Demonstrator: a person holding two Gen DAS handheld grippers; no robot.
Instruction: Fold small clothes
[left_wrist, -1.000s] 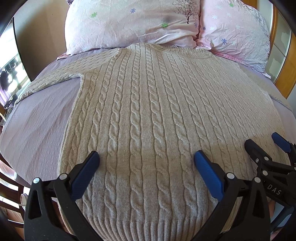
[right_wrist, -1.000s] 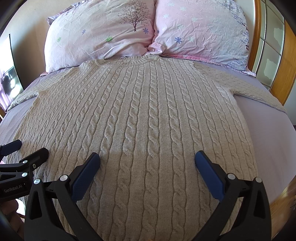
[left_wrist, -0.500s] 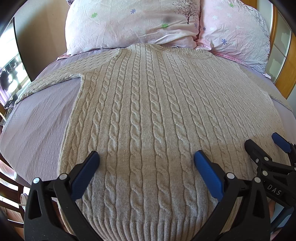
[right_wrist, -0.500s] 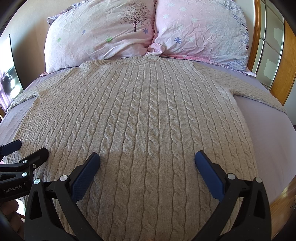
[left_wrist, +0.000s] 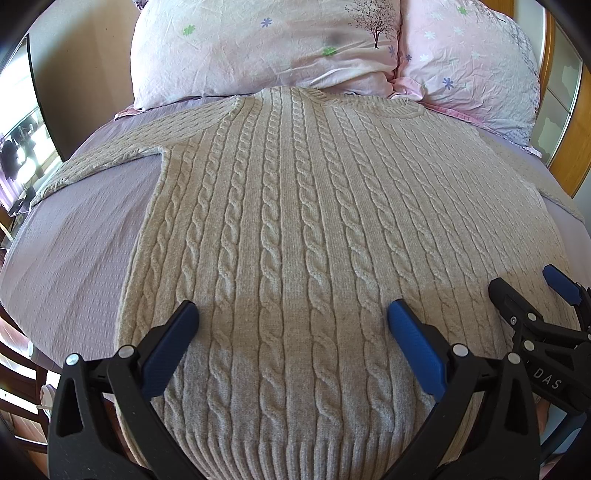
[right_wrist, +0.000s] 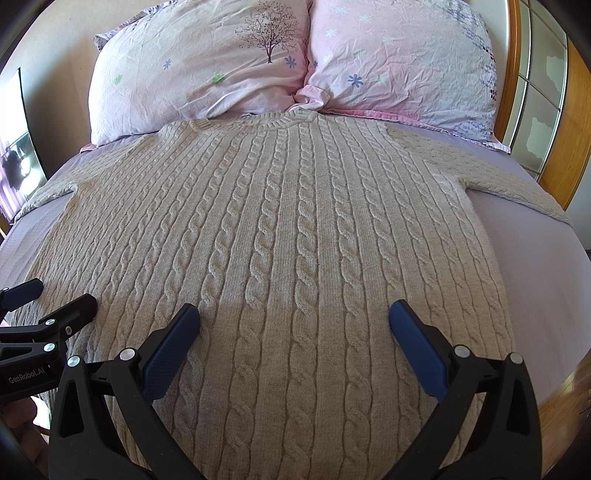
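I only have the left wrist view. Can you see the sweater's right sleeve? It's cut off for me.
Observer: Yes. The right sleeve lies spread flat on the bedsheet, angled toward the wooden headboard.
Operator: Are the right tongs holding anything?
Observer: No. The right tongs are open over the sweater, nothing between the pads.
Operator: Collar straight?
Observer: Its ribbed collar touches the seam between both pillows.

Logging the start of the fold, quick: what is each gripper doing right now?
Left gripper: open, holding nothing, above the beige cable-knit sweater.
Right gripper: open, holding nothing, above the same sweater.
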